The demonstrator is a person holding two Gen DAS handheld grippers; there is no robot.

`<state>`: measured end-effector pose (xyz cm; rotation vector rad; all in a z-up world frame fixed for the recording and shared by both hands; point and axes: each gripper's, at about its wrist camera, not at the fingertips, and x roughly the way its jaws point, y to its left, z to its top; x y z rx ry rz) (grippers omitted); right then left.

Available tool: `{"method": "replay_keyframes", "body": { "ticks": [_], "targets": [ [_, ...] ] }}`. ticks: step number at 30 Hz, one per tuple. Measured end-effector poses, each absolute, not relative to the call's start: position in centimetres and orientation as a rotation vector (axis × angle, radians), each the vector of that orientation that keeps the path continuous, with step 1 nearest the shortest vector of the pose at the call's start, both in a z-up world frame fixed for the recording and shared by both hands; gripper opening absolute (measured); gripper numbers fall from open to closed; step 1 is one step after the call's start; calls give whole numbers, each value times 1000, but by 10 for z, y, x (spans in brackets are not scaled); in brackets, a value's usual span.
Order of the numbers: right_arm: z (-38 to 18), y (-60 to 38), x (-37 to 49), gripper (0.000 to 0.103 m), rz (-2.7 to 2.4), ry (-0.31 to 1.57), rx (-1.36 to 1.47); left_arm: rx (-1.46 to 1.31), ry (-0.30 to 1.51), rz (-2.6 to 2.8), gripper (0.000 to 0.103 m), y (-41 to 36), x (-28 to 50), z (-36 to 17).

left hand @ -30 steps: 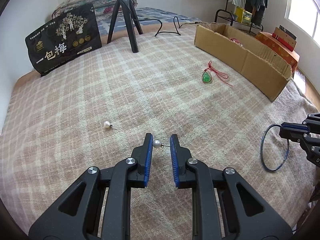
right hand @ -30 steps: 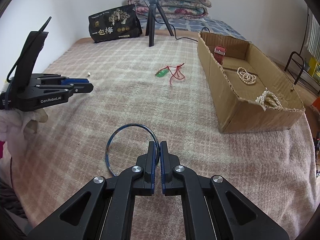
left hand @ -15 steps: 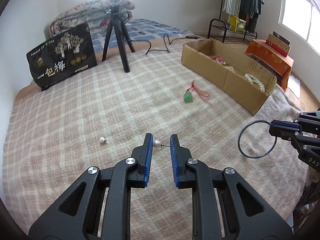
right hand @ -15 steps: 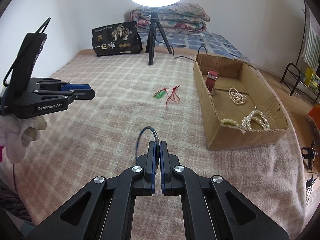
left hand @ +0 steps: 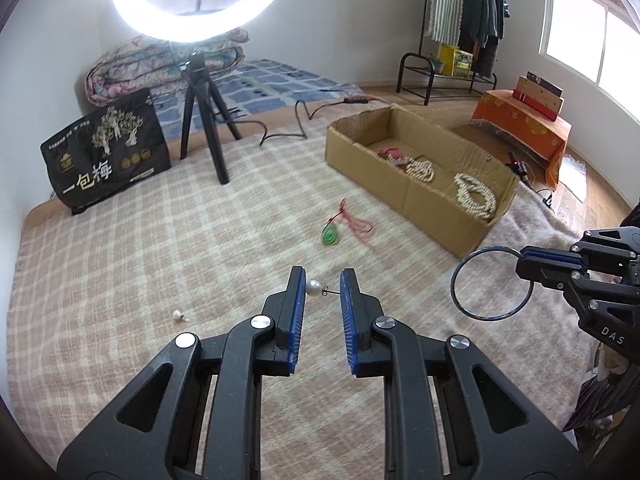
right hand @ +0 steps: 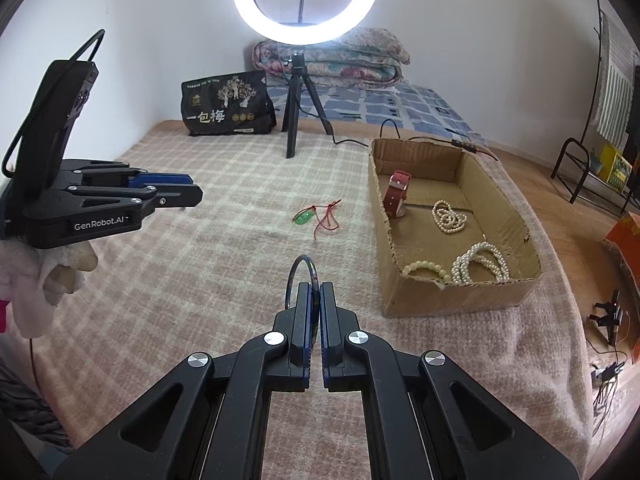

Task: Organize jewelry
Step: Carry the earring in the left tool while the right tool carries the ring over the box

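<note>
Carry step: left gripper (left hand: 323, 288) pinches a pearl earring (left hand: 313, 288), right gripper (right hand: 316, 300) clamps a blue bangle (right hand: 303, 276) (both airborne); next, reach the cardboard box (right hand: 448, 300).

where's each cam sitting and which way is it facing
Left wrist: on the left gripper, looking down its fingers over the blanket; a pearl earring is pinched between them, and the right gripper shows at the right edge.
Right wrist: on the right gripper, shut on a bangle; the left gripper shows at left.
Shared: cardboard box, green pendant, ring light.
</note>
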<state>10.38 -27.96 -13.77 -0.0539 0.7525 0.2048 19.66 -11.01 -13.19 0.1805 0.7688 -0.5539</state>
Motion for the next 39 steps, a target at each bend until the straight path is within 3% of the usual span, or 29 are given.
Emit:
{"method": "replay_keyframes", "body": {
  "ticks": [18, 39],
  "targets": [
    [-86, -337, 125, 2, 125, 683, -56, 171, 713, -638, 16, -176, 202, -93],
    [-99, -393, 206, 2, 62, 712, -99, 175, 712, -703, 16, -260, 224, -97]
  ]
}}
